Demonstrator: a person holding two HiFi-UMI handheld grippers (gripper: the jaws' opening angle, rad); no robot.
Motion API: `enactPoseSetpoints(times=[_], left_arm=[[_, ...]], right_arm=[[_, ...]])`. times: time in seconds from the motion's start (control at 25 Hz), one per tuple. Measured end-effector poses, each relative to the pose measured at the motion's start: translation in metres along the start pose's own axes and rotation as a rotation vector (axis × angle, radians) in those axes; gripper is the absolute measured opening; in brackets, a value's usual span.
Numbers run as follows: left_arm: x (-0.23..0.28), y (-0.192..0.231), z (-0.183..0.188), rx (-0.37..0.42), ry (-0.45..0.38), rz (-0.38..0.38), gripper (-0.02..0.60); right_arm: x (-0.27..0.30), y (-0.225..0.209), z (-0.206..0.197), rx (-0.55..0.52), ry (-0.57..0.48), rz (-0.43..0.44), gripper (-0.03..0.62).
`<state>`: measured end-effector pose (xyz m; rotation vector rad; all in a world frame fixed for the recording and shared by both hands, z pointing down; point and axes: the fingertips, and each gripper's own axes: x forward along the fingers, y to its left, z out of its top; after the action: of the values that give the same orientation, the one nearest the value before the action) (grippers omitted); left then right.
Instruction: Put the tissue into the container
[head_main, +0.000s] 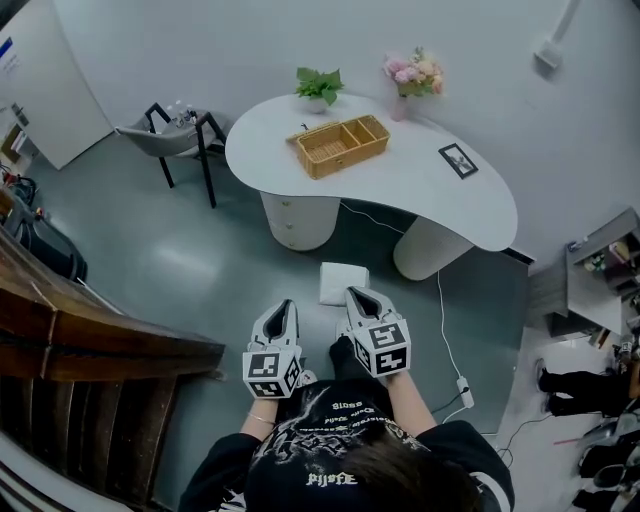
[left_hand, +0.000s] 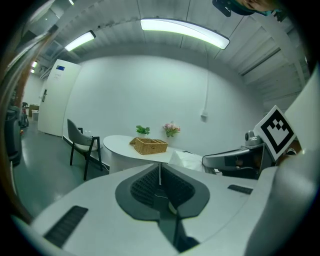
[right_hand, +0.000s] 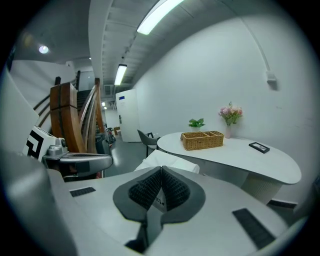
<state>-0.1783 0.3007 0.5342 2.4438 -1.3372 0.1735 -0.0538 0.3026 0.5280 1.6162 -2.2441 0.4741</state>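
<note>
The tissue is a white soft pack held out in front of me above the grey floor. My right gripper is shut on its near edge; in the right gripper view the pack sticks out past the closed gripper. My left gripper hangs beside it, shut and holding nothing, with its jaws together. The container is a wicker basket with two compartments on the white curved table, well ahead of both grippers. The basket also shows in both gripper views.
A potted plant, a vase of pink flowers and a black-framed picture stand on the table. A grey chair is left of it. A wooden stair rail runs at my left. A cable and power strip lie right.
</note>
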Motion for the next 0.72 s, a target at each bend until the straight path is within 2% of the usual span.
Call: enactPoseSetpoints(times=[0.72], left_arm=[[0.145, -0.002, 0.041, -0.006, 0.000, 0.076, 0.031]], right_arm=[[0.094, -0.111, 0.055, -0.077, 0.010, 0.088, 0.023]])
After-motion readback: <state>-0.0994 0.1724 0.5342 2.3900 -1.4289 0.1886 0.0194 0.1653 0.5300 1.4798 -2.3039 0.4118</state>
